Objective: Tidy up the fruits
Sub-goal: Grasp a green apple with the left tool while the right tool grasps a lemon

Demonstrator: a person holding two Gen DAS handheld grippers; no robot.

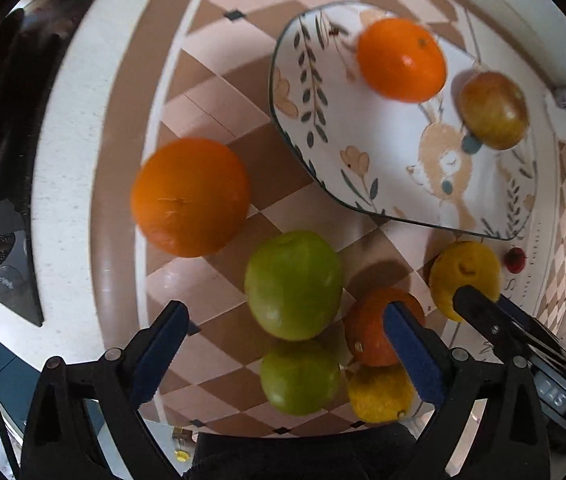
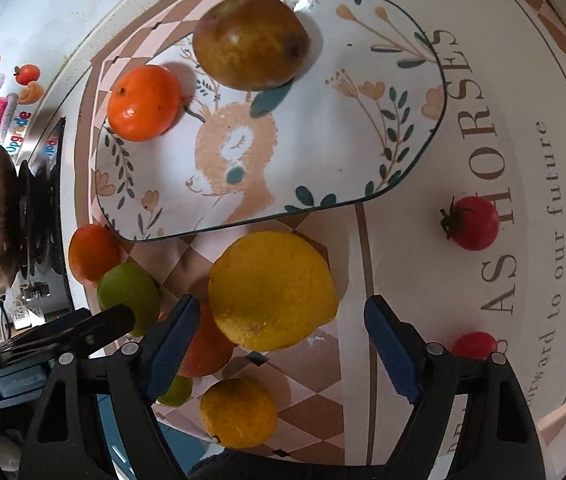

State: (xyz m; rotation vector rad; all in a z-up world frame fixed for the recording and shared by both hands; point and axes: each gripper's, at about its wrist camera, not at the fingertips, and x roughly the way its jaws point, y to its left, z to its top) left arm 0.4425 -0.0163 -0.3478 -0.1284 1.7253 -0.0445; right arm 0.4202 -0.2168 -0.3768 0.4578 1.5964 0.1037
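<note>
Left wrist view has your left gripper (image 1: 283, 354) pointing steeply down at the table, its blue pads spread wide with nothing pressed between them. Taking the decorated plate (image 1: 363, 184) as the landmark: the large green apple (image 1: 294, 284) sits on the checkered cloth (image 1: 211, 92) just off the plate's near edge, right in the gap ahead of your open jaws, and a smaller green apple (image 1: 300, 378) lies touching it on the side away from the plate. A big orange (image 1: 191, 197) rests beside the plate's left edge, apart from it. On the plate itself are a tangerine (image 1: 401, 60) and a brownish pear (image 1: 493, 110).

Your right gripper (image 2: 285, 344) also tilts sharply downward, jaws open and not touching fruit. The large lemon (image 2: 273, 290) lies just below the plate's near rim (image 2: 243, 220), between and slightly beyond your fingers; its long axis runs roughly across the picture, with one nubbed end toward the left finger. A second, smaller lemon (image 2: 239, 412) lies farther from the plate, its tip pointing down-left. The pear's long axis runs across the plate's far edge, blossom end to the right. Two cherry tomatoes (image 2: 471, 222) sit to the right of the plate, well apart from it, on the lettered part of the mat.
</note>
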